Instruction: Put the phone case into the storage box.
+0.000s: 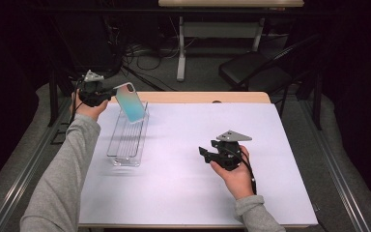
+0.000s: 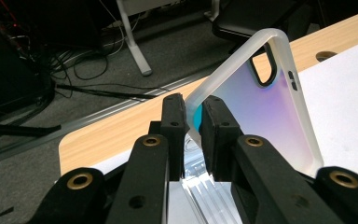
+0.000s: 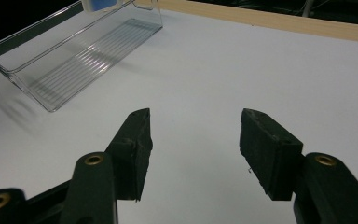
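The left gripper (image 1: 107, 92) pinches one corner of the phone case (image 1: 130, 102) between its closed jaws and holds it tilted above the far end of the clear tray (image 1: 125, 140), at the far left of the white table (image 1: 198, 159). The case hangs to the right of the gripper. The right gripper (image 1: 204, 153) rests low over the table at near right, jaws apart and empty, well apart from the tray.

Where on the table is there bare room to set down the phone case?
Free: the white mat between the clear tray and the right tool, and the stretch from that tool to the wooden back edge. Crowded: the left back corner, where the left tool holds the phone case over the tray.
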`<state>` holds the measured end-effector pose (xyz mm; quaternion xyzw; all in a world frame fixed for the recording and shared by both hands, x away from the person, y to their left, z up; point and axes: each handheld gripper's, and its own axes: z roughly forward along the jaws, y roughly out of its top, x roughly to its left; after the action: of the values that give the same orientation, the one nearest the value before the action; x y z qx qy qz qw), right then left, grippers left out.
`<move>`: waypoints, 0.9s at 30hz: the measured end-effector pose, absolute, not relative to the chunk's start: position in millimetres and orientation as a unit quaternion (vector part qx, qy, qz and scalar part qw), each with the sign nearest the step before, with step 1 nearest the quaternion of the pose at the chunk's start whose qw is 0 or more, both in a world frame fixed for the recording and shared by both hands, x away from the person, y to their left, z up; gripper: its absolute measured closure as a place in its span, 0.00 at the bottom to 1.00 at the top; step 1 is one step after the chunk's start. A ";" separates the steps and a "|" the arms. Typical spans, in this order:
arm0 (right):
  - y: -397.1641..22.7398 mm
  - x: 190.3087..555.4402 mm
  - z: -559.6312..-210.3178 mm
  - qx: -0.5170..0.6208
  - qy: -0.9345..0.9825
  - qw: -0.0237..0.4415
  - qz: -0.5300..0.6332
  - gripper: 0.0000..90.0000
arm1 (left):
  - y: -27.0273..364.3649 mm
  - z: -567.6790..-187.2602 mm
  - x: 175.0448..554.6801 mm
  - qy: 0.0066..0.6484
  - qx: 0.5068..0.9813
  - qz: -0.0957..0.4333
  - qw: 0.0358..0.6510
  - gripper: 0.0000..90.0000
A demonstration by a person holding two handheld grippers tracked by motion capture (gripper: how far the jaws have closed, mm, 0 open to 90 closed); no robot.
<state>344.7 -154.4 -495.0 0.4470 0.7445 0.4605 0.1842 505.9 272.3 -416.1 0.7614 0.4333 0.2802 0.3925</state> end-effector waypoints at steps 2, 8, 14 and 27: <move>-154.8 344.8 -495.5 0.449 0.743 0.184 0.462 0.49 | 272.2 -416.7 506.9 0.431 0.760 0.284 0.394 0.89; -156.7 344.6 -497.0 0.451 0.741 0.185 0.462 0.49 | 272.0 -416.3 508.8 0.416 0.762 0.299 0.396 0.89; -157.8 344.8 -497.7 0.452 0.742 0.185 0.459 0.49 | 276.0 -411.5 512.2 0.403 0.765 0.318 0.390 0.89; -160.1 346.3 -500.3 0.455 0.741 0.184 0.459 0.49 | 267.2 -394.2 525.5 0.345 0.790 0.370 0.347 0.89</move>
<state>346.3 -160.1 -500.3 0.4553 0.7405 0.4589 0.1838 525.5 267.2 -394.2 0.7897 0.3452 0.3696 0.3474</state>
